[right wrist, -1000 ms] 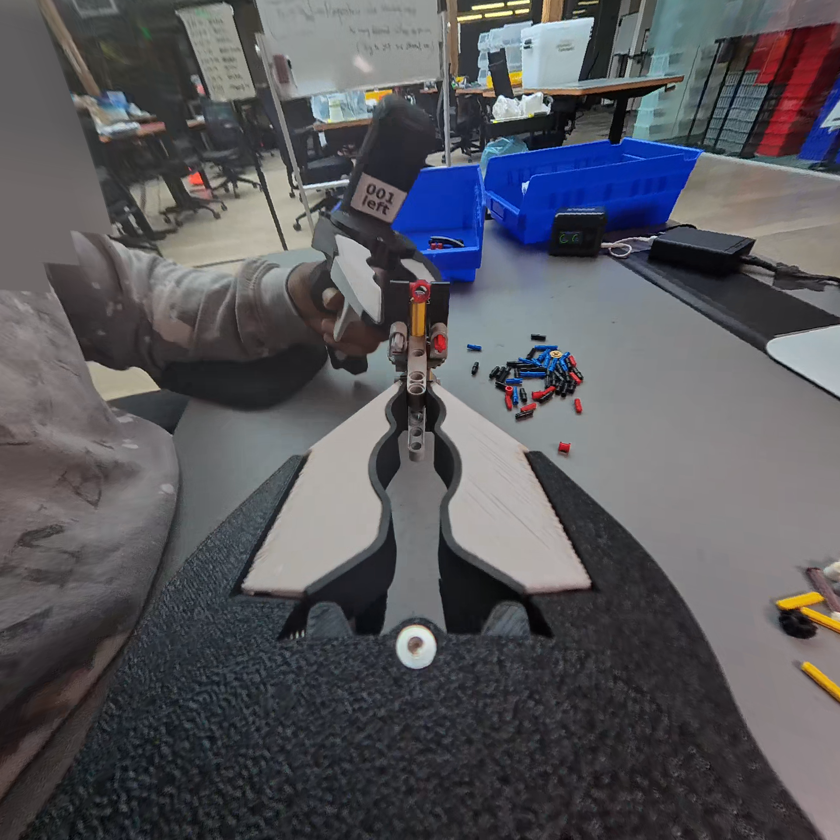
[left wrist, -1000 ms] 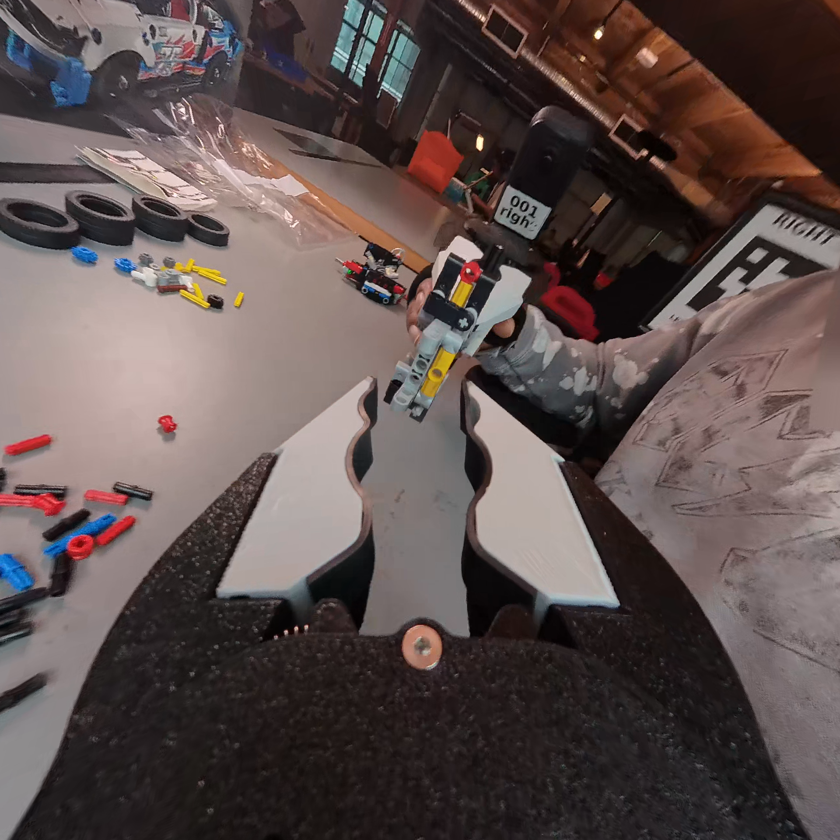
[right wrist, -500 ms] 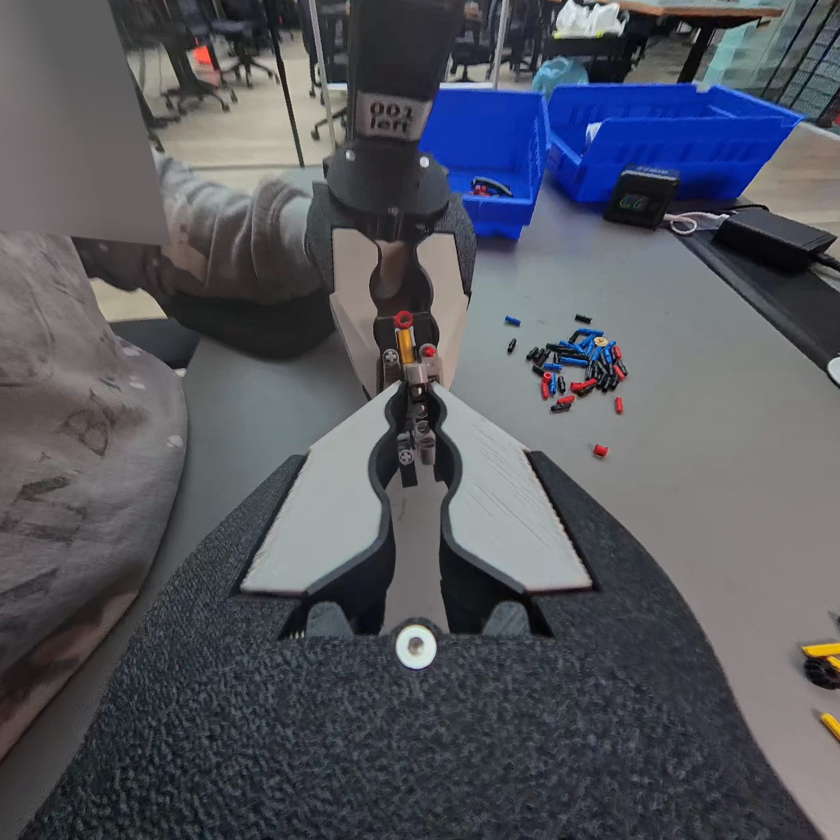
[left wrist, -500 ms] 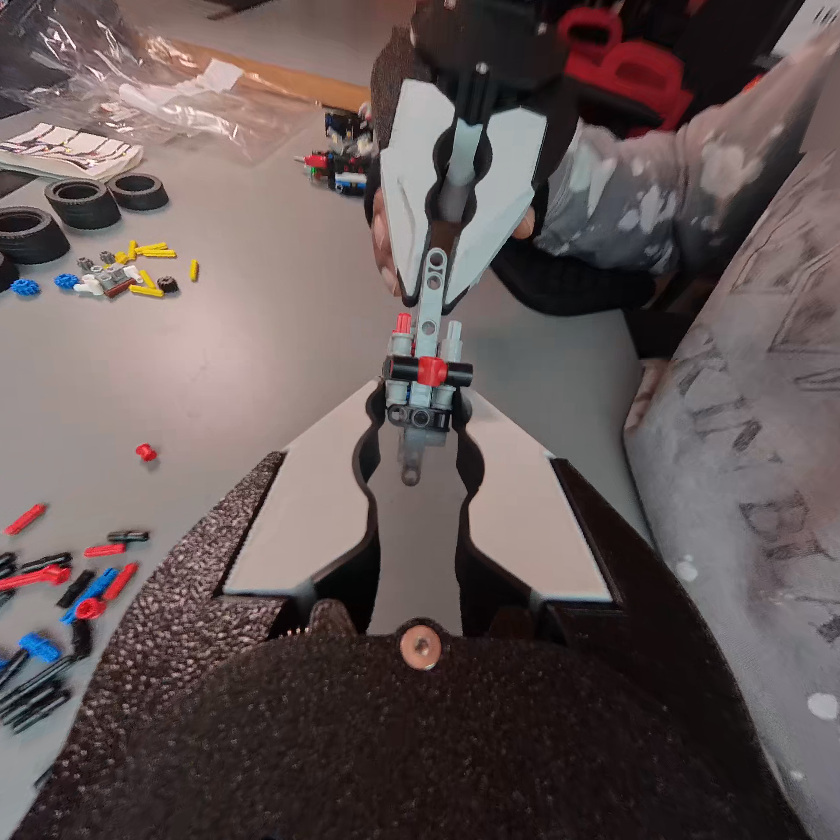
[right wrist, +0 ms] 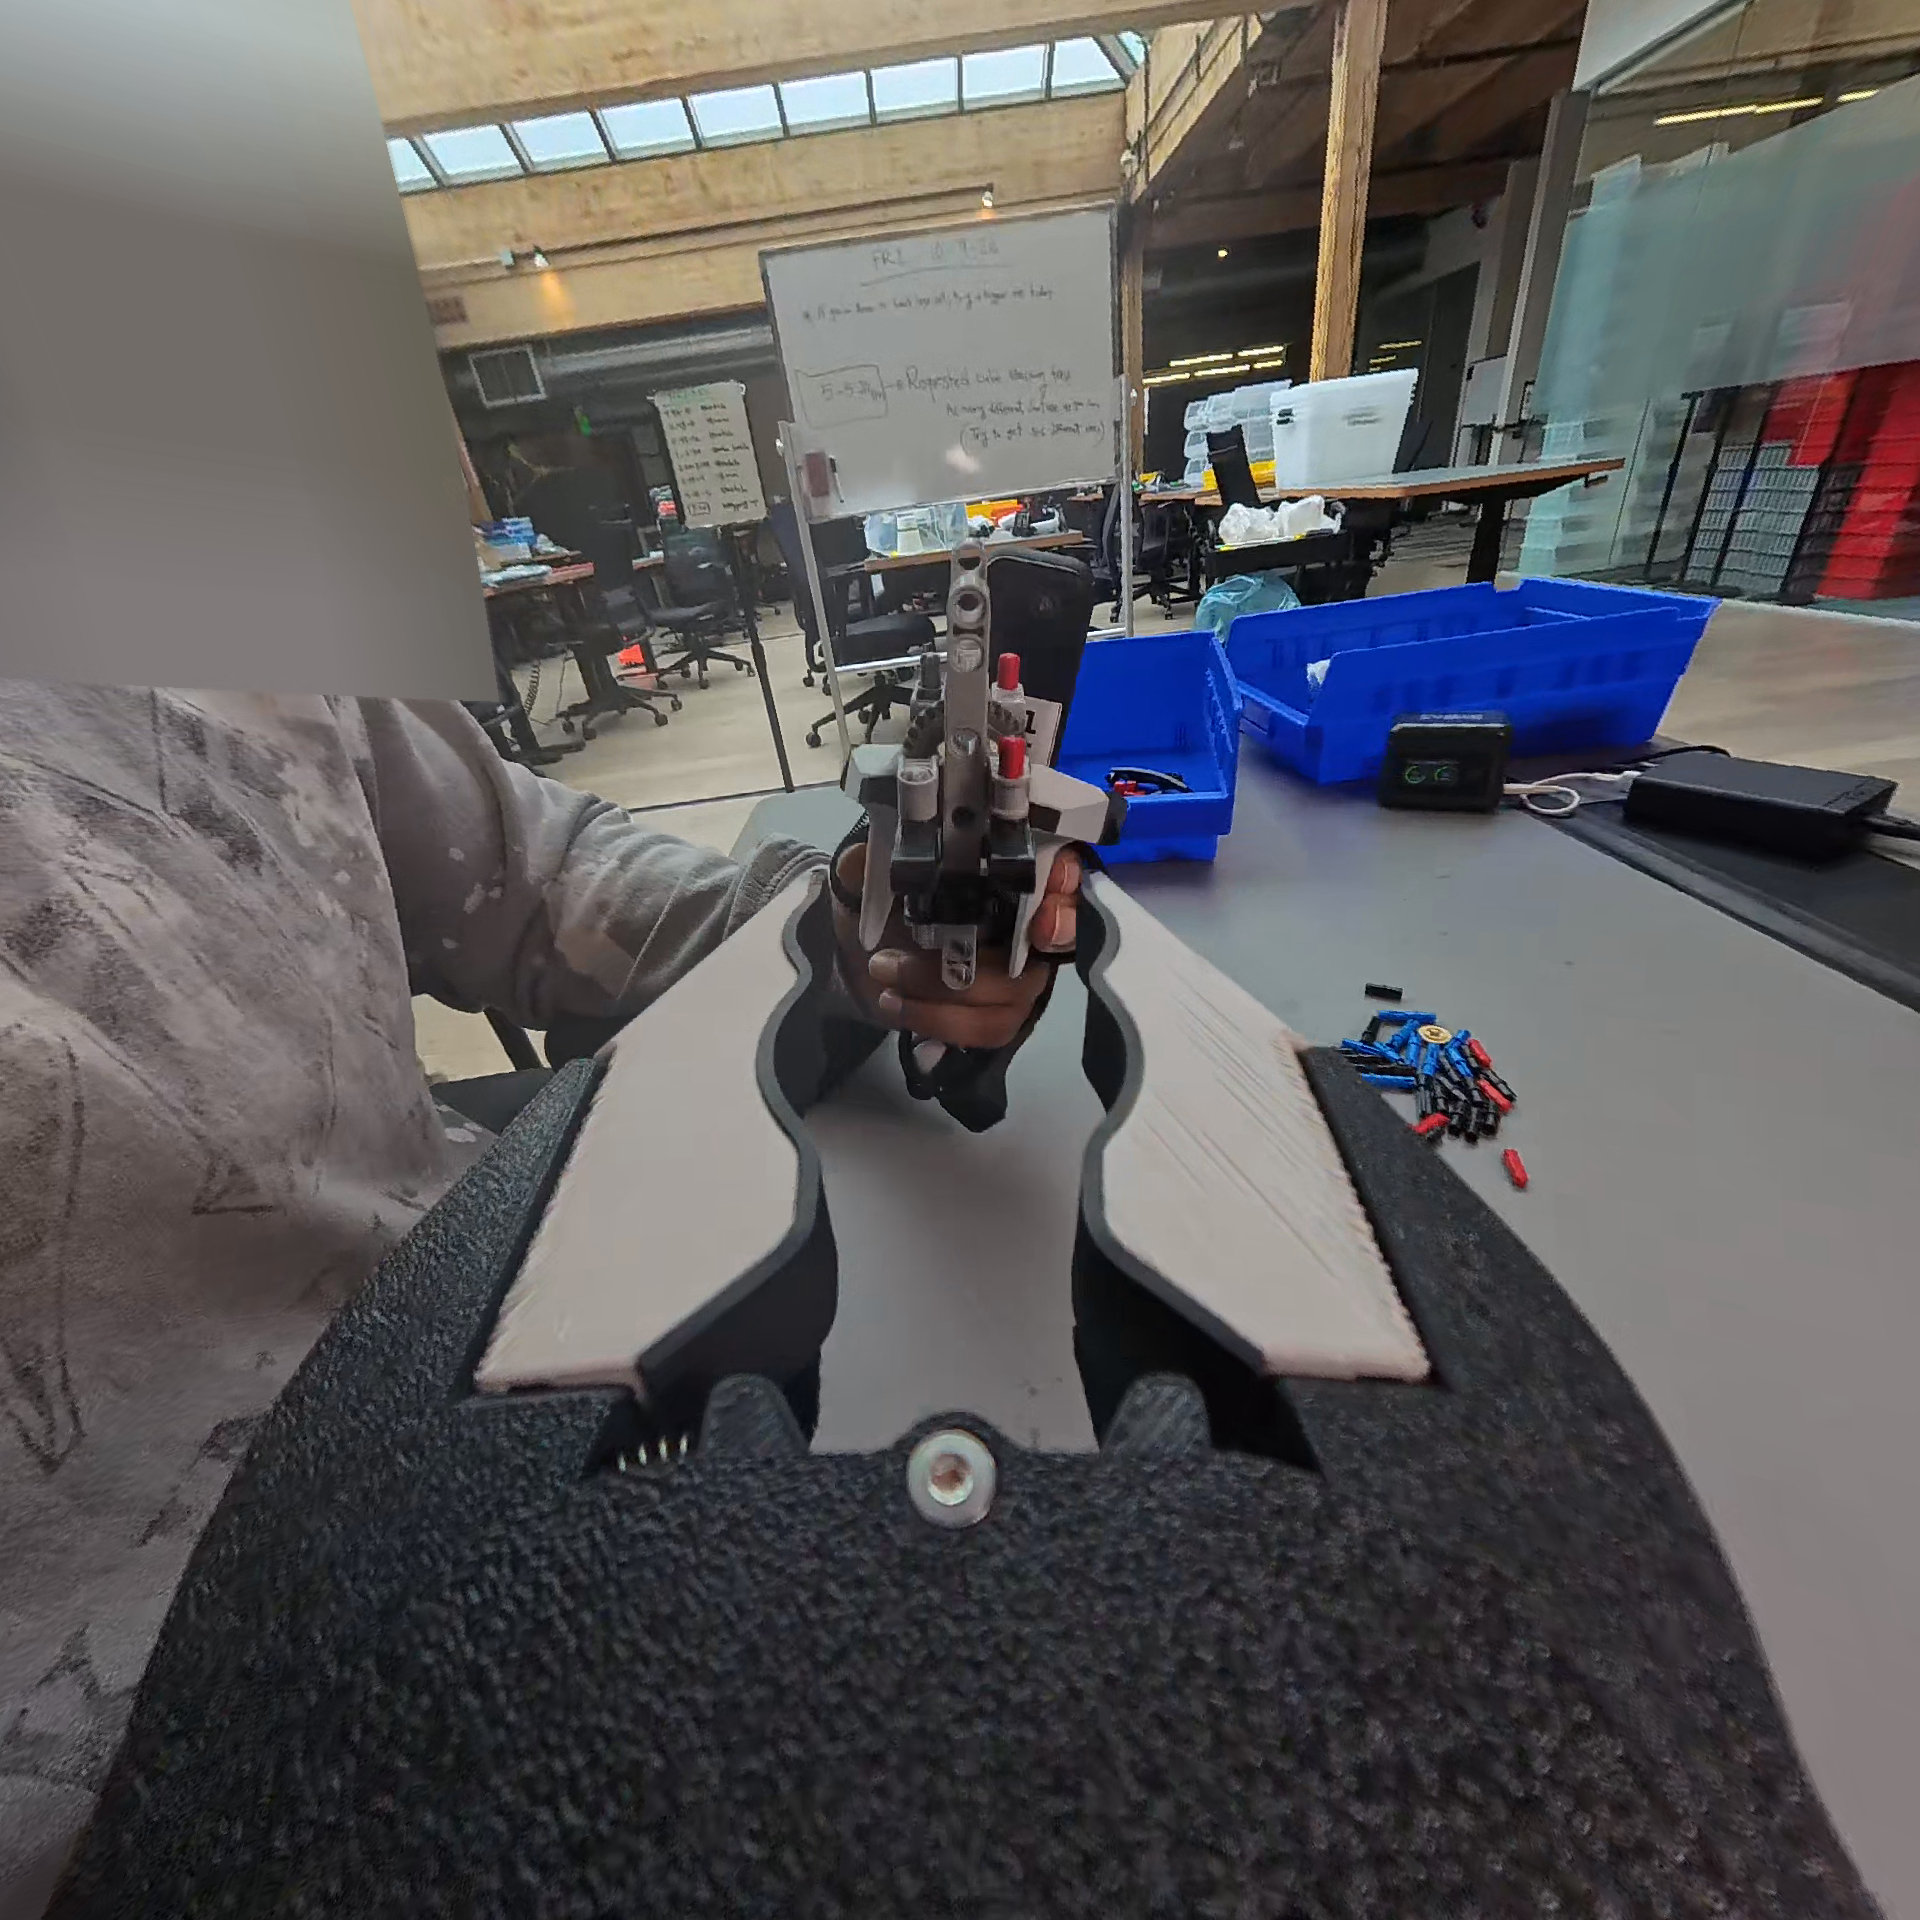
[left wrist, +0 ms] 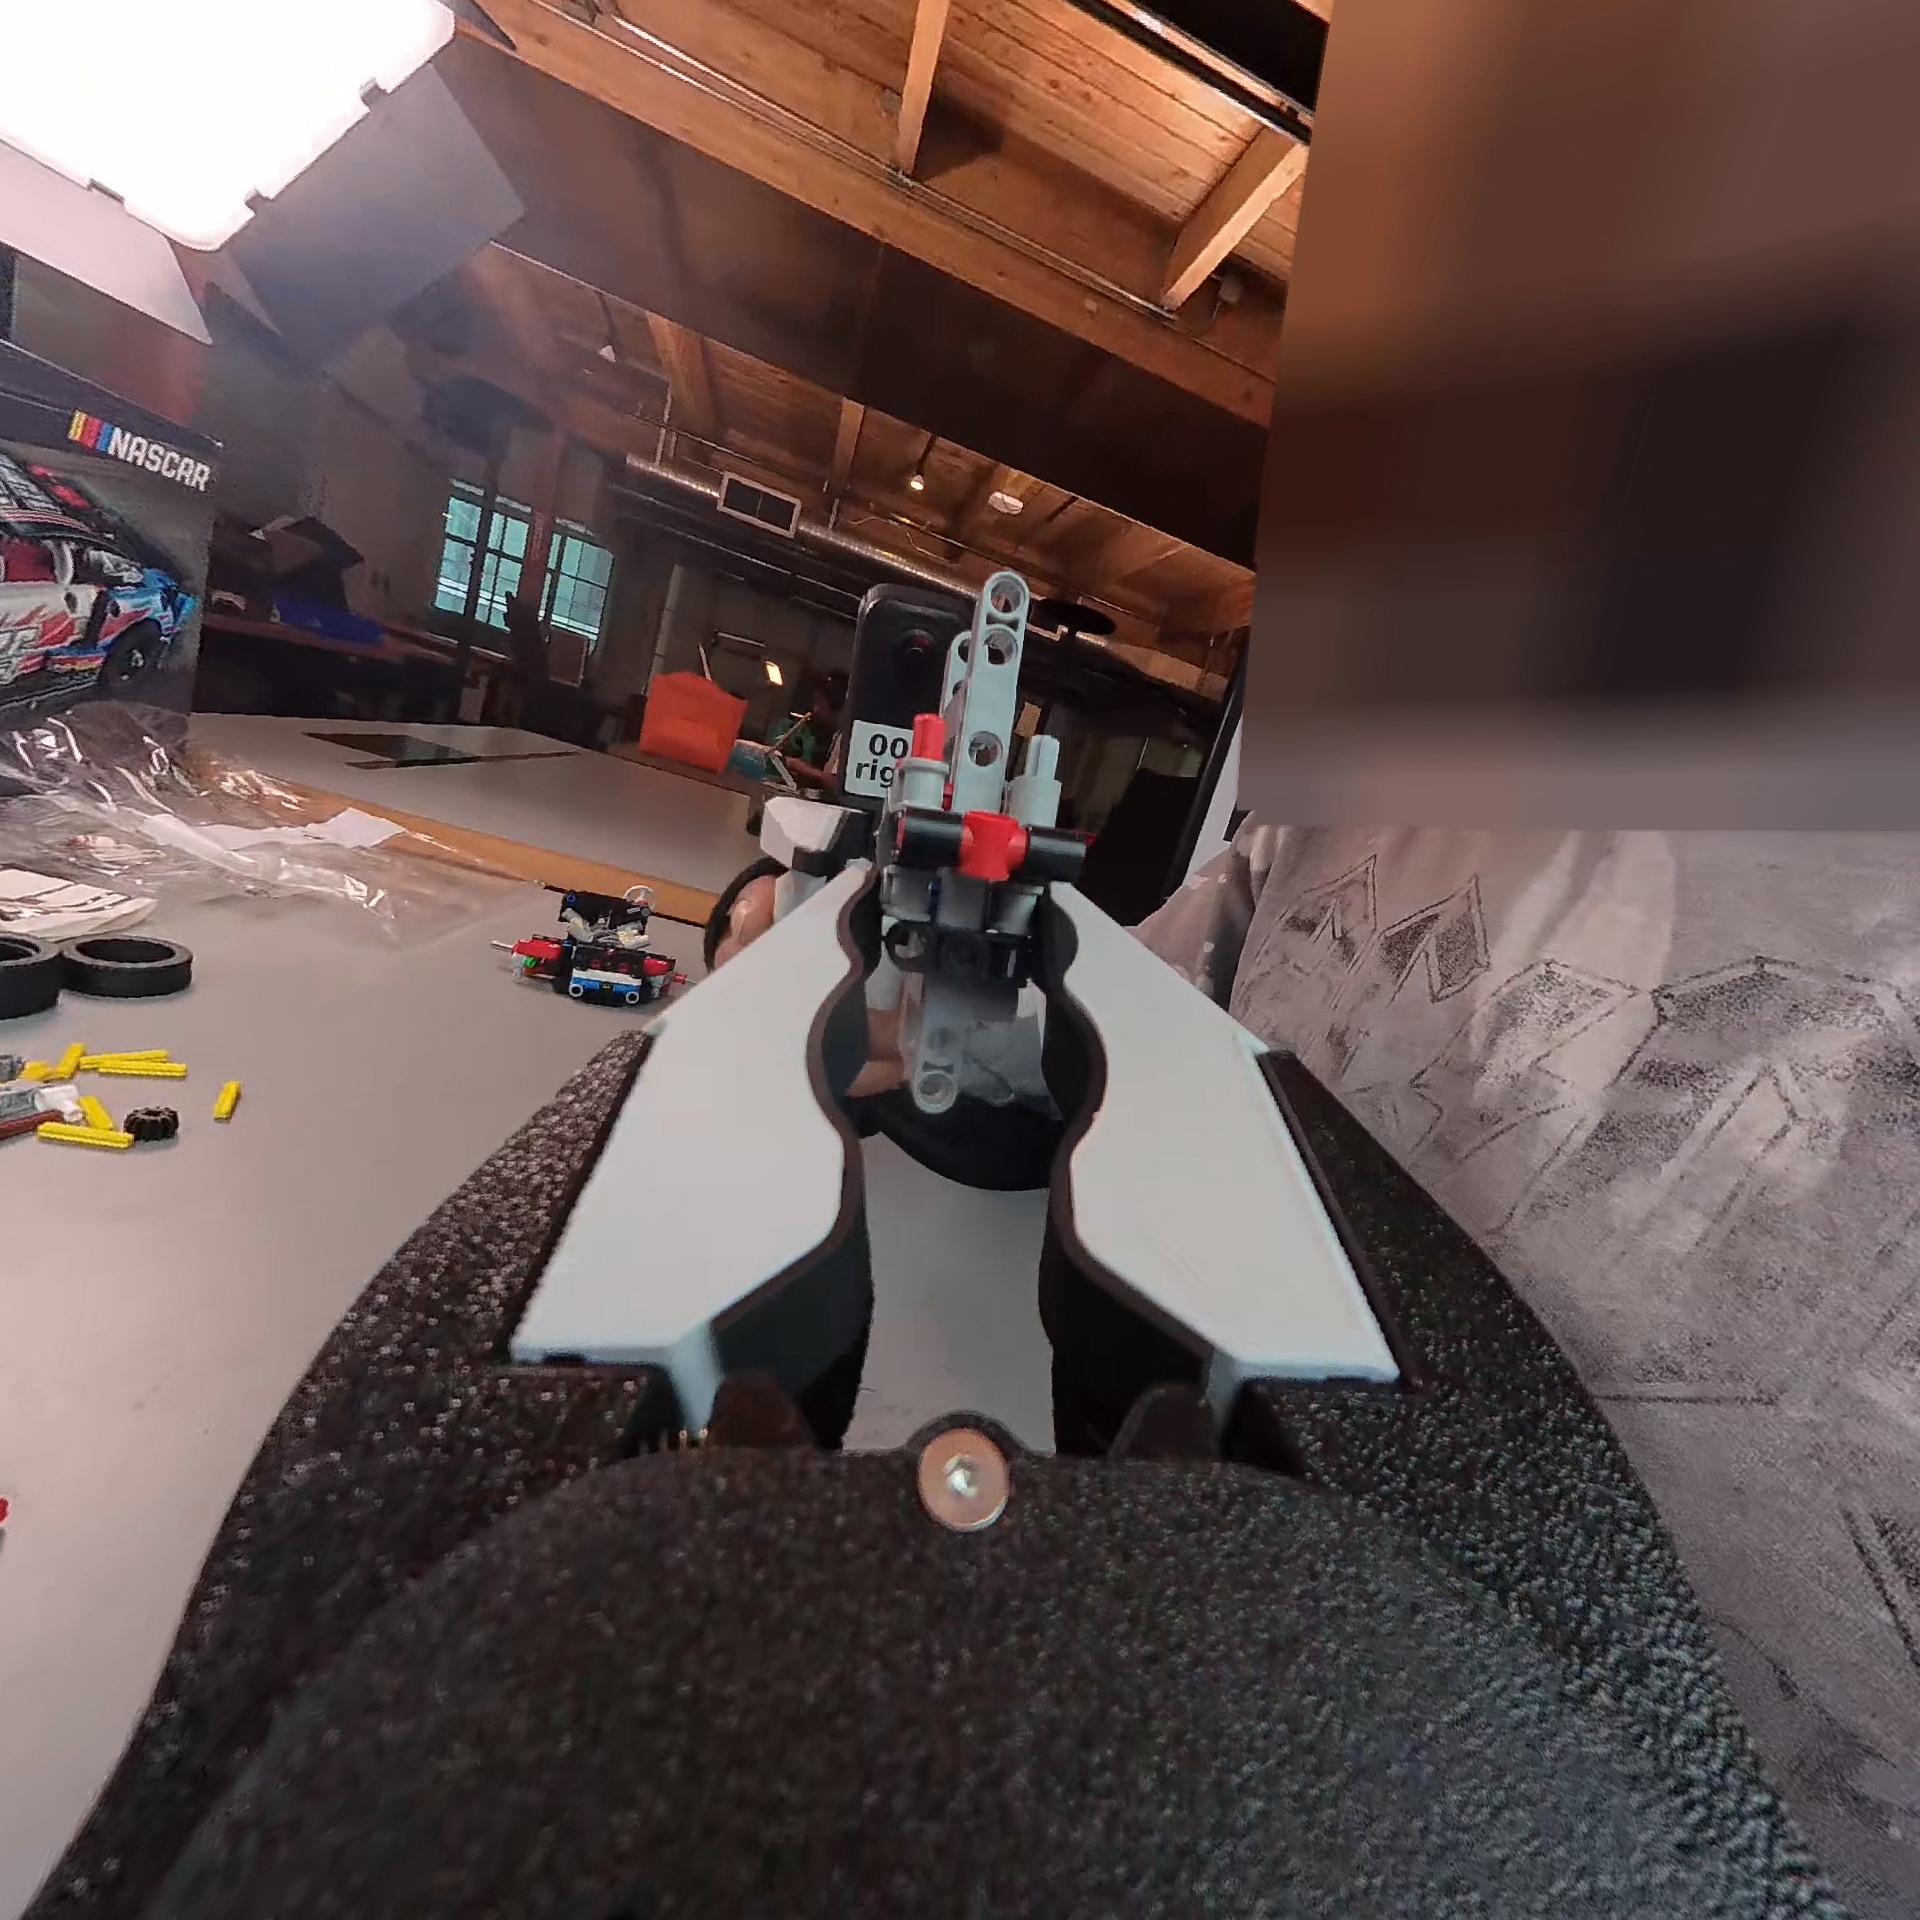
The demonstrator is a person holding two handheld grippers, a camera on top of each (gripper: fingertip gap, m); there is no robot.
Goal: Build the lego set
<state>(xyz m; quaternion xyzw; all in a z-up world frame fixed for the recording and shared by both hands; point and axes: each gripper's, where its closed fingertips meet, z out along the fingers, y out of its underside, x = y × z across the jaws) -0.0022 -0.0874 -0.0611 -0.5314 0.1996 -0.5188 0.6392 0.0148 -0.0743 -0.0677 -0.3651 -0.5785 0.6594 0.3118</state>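
Observation:
A small lego sub-assembly (left wrist: pixel 966 862) of a grey holed beam, black connectors and red pins is held upright above the grey table (left wrist: pixel 312 1195). My left gripper (left wrist: pixel 961 899) is shut on its black lower part, and the beam sticks up past the fingertips. In the right wrist view the same assembly (right wrist: pixel 961 800) sits in the left gripper's fingers (right wrist: pixel 883 831), with a hand behind. My right gripper (right wrist: pixel 951 904) is open and empty, just short of the assembly. The right gripper's body (left wrist: pixel 894 675) shows behind the assembly in the left wrist view.
A partly built lego chassis (left wrist: pixel 597 951), black tyres (left wrist: pixel 104 966), yellow pins (left wrist: pixel 104 1091) and a plastic bag (left wrist: pixel 156 831) lie to the left. A pile of blue, black and red pins (right wrist: pixel 1429 1081), two blue bins (right wrist: pixel 1455 665), a black device (right wrist: pixel 1444 774) and a power brick (right wrist: pixel 1756 800) are on the right. My two grippers' fingertips are within a few centimetres of each other.
The assembly has passed from my right gripper to my left. The left closed on it, the right opened and drew back. Both views have tilted upward.

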